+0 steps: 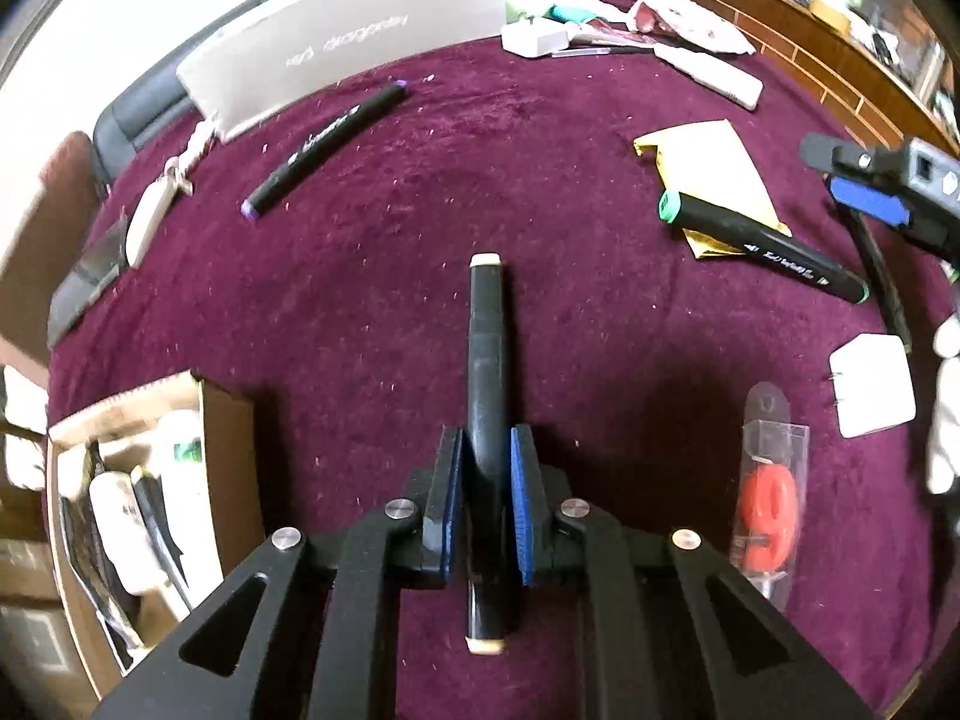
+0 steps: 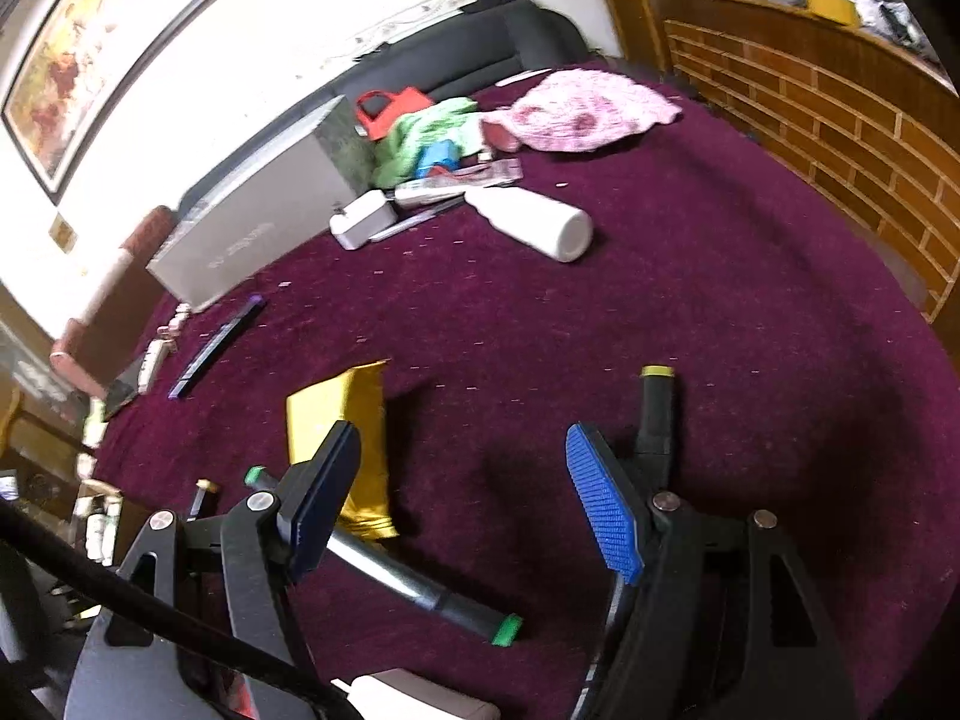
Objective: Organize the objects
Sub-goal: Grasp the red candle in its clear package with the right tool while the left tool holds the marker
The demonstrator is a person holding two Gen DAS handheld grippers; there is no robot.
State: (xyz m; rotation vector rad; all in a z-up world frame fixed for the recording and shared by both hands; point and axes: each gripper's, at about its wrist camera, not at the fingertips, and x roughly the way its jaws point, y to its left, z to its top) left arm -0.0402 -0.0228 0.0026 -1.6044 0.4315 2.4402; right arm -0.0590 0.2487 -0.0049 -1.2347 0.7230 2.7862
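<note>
My left gripper (image 1: 486,450) is shut on a black marker with cream caps (image 1: 486,324). Its blue pads press the barrel from both sides, low over the maroon cloth (image 1: 540,180). The marker points straight away from the camera. My right gripper (image 2: 462,486) stands open above the cloth with nothing between its pads. Below it lies a green-capped marker (image 2: 420,588), partly resting on a yellow envelope (image 2: 354,414). A yellow-capped marker (image 2: 657,408) lies just behind the right finger. A purple-capped marker (image 1: 327,150) lies far left near a grey box (image 1: 348,42).
A cardboard box (image 1: 225,420) holding several items sits at the left edge. A clear packet with an orange piece (image 1: 768,504) and a white square (image 1: 873,384) lie on the right. A white bottle (image 2: 534,222), a white charger (image 2: 366,219) and a pink cloth (image 2: 576,108) crowd the far side.
</note>
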